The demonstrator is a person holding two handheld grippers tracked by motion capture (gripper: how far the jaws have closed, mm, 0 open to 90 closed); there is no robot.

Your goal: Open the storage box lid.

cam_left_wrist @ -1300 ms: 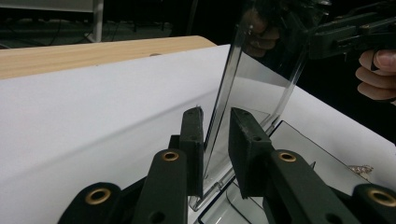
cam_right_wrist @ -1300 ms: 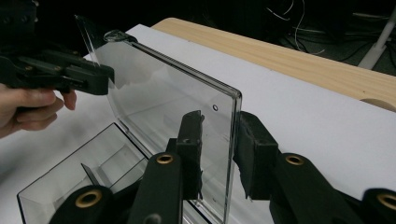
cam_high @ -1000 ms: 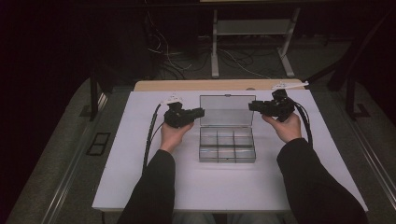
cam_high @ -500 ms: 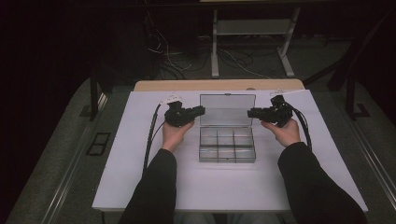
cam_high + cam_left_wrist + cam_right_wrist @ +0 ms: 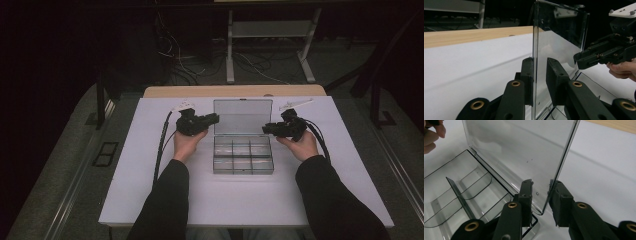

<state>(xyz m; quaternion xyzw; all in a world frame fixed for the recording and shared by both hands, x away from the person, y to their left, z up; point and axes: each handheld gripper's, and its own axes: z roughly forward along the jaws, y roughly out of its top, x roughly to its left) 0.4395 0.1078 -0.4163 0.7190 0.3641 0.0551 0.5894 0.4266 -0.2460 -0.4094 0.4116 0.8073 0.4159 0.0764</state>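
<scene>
the white surface (image 5: 150, 165) carries a clear box (image 5: 243, 160) at its middle, divided into compartments. the lid (image 5: 243, 116) stands upright along the far side of the box. beyond the white surface a strip of wooden top (image 5: 235, 91) shows at the far edge.

the left gripper (image 5: 212, 118) reaches in from the left at the lid's left edge. in the left gripper view the lid (image 5: 559, 42) stands between the jaws, against the left pad, with a narrow gap to the right pad.

the right gripper (image 5: 266, 129) reaches in at the lid's right edge. in the right gripper view its jaws have just been closing with the lid's edge (image 5: 559, 170) between them; the edge lies at the right pad, clear of the left pad.

the room is dark. grey floor (image 5: 65, 170) surrounds the surface. cables (image 5: 250, 62) lie on the floor beyond, around a pale frame (image 5: 270, 30). a black outlet plate (image 5: 105, 153) sits in the floor at left.
</scene>
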